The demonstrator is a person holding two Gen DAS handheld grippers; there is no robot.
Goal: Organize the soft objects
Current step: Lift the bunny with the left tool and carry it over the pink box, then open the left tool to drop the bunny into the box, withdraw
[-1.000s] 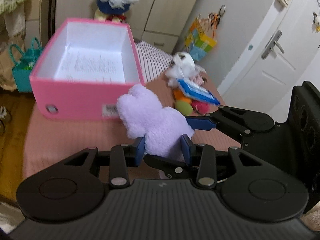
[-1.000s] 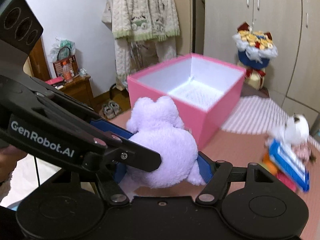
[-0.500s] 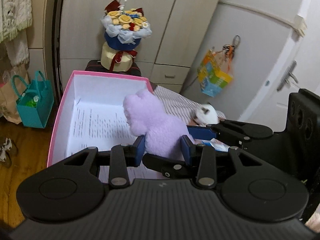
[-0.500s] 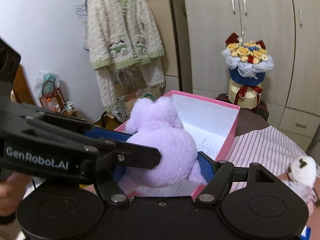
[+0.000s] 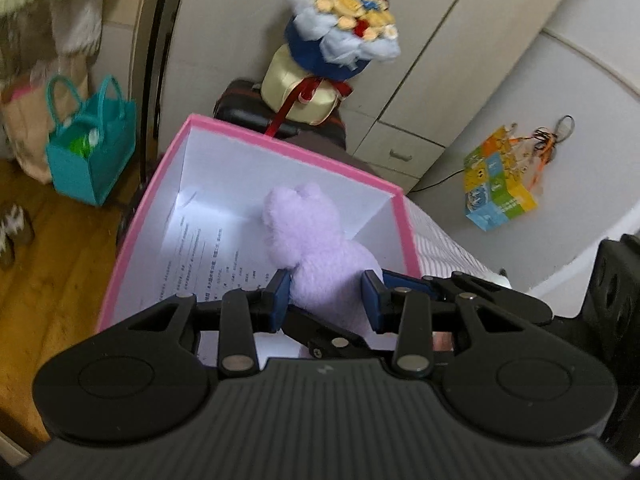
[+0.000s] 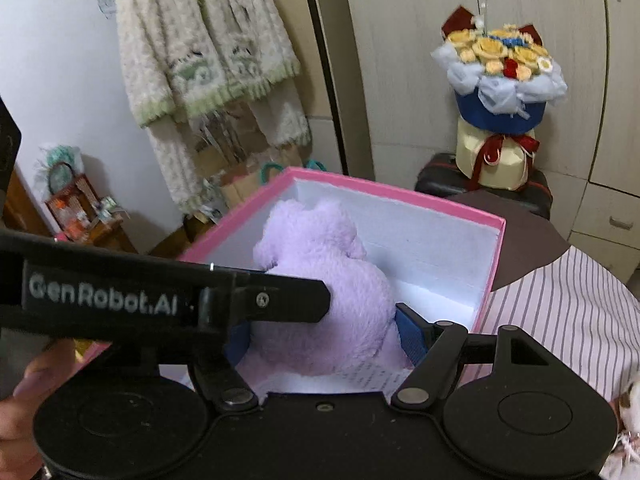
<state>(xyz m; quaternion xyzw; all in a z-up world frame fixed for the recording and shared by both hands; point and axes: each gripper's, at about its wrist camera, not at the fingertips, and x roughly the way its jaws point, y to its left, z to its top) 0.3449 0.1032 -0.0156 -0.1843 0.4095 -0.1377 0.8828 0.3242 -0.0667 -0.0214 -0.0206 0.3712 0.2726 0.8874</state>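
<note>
A purple plush toy (image 5: 308, 232) hangs over the open pink box (image 5: 280, 142), inside its white walls. My left gripper (image 5: 326, 296) is shut on the toy's lower part, with a blue pad pressed on each side. In the right wrist view my right gripper (image 6: 324, 336) is shut on the same purple plush toy (image 6: 320, 264) across its wide body, above the pink box (image 6: 400, 194). The left gripper's black body (image 6: 180, 300) crosses in front from the left. A printed sheet lies on the box floor.
A flower bouquet (image 6: 500, 80) stands on a dark suitcase behind the box. A teal bag (image 5: 90, 152) sits on the wooden floor to the left. Striped cloth (image 6: 560, 312) covers the table at the right, with a white plush (image 6: 630, 400) at its edge. A cardigan (image 6: 208, 52) hangs on the wall.
Both grippers have carried the purple plush from the table in front of the pink box to over its open inside. Both grips stay the same.
</note>
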